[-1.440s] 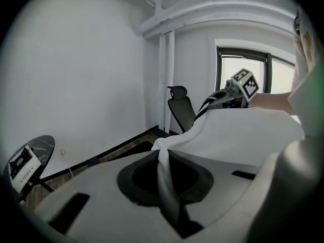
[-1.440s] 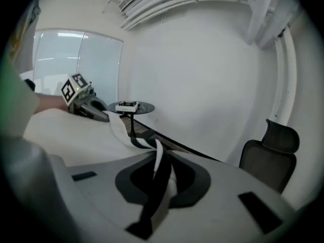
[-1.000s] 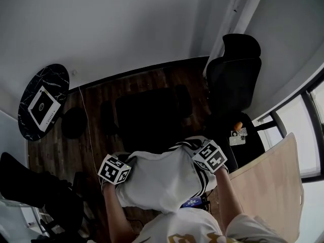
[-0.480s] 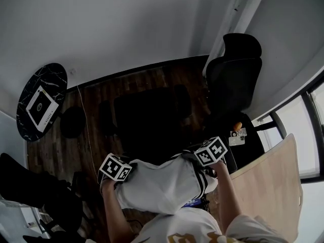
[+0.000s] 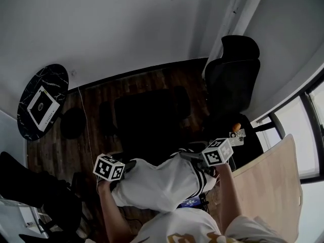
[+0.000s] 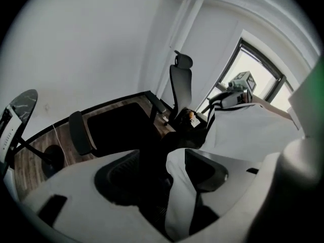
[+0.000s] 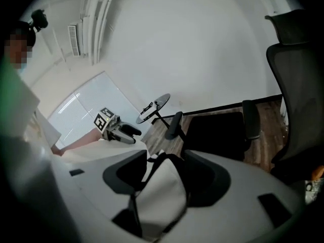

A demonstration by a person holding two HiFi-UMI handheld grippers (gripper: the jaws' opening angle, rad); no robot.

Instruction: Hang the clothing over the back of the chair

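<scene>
A white garment with black stripes (image 5: 162, 184) lies draped over the back of a black office chair whose seat (image 5: 152, 113) shows beyond it; the chair's back itself is hidden under the cloth. My left gripper (image 5: 129, 165) is at the garment's left end, its jaws opening wide, with a fold of white cloth (image 6: 177, 196) lying loose between them. At the right end my right gripper (image 5: 190, 156) is opening too, and a striped fold (image 7: 157, 191) sits slack between its jaws. Each gripper view shows the other gripper across the cloth.
A second black chair with a headrest (image 5: 234, 75) stands at the back right. A round marble-topped table (image 5: 43, 97) is at the left. A pale wooden desk (image 5: 273, 181) and a window are on the right. Dark wood floor (image 5: 96, 105) surrounds the chair.
Both grippers have let go of the garment and drawn apart, left one leftward, right one rightward. The cloth has sagged lower onto the chair back.
</scene>
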